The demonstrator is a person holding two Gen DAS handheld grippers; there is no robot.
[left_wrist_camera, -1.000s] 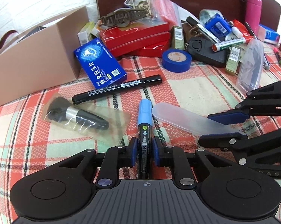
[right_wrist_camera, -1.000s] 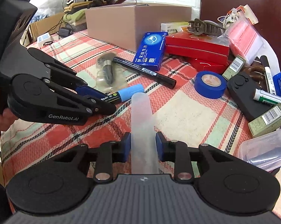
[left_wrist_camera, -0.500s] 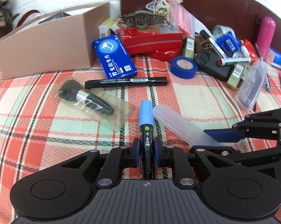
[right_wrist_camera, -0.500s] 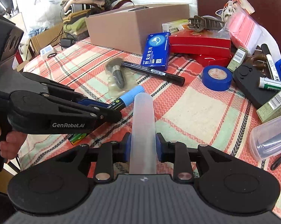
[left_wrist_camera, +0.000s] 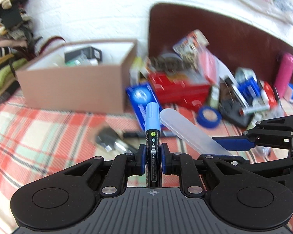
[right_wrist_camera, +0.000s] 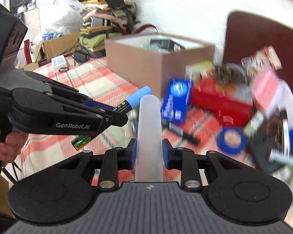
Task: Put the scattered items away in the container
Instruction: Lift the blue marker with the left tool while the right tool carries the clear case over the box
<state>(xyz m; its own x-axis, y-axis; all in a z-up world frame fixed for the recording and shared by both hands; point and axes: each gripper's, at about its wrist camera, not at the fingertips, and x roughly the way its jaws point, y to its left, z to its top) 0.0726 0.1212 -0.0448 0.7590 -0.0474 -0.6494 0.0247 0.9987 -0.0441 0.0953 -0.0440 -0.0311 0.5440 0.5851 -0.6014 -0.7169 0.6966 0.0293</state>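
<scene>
Marker (left_wrist_camera: 152, 128), blue-capped, sits clamped by its black barrel in the left gripper (left_wrist_camera: 153, 160)'s closed fingers; stiff, light, easy. Right gripper (right_wrist_camera: 148, 154)'s fingers pinch a frosted plastic case (right_wrist_camera: 149, 124), probably slick and slightly springy. Both hang above the checked bench (left_wrist_camera: 39, 136); the cardboard box (left_wrist_camera: 74, 89) waits at its far edge.

Both grippers lifted marker (left_wrist_camera: 152, 124) & frosted case (right_wrist_camera: 149, 128) off tablecloth (left_wrist_camera: 39, 136).
</scene>
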